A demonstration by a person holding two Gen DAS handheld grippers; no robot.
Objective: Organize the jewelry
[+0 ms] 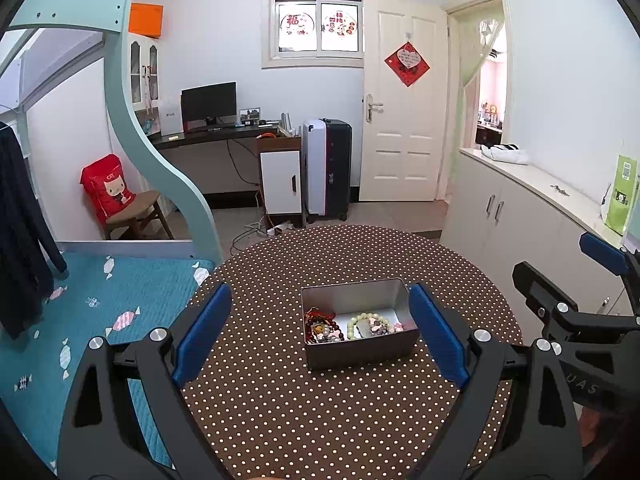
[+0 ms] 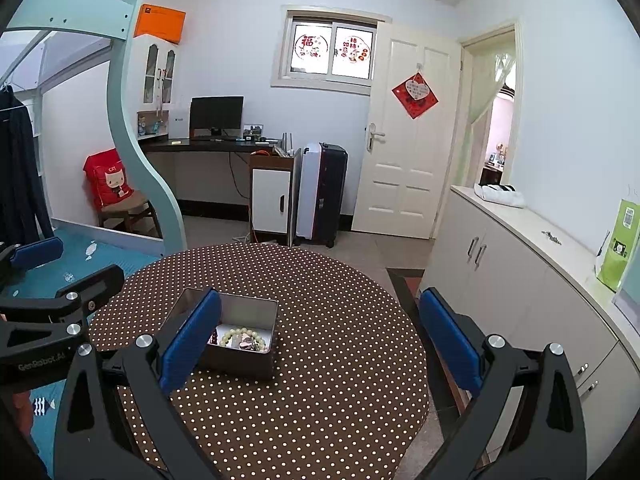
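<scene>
In the right wrist view, a blue finger (image 2: pixel 191 340) hid the left part of the tin (image 2: pixel 256 312). The jewelry (image 1: pixel 344 326) inside was tangled and too small to tell apart. The right gripper (image 1: pixel 600 264) was cut off by the picture's edge.

Pretty clearly a bedroom in someone's home. There's a pale teal loft bed frame (image 1: pixel 160 152) with a blue candy-print bedspread (image 1: pixel 100 320) under it, dark clothes (image 1: pixel 20 232) hanging at the side, and a desk along the far wall with a monitor (image 1: pixel 208 102) on it. A suitcase (image 1: pixel 326 168) is parked by the white panel door (image 1: pixel 400 120), which has a red paper decoration (image 1: pixel 407 64), and the window (image 1: pixel 318 26) has red cutouts. Low white cabinets (image 1: pixel 520 216) run along the right wall.
</scene>
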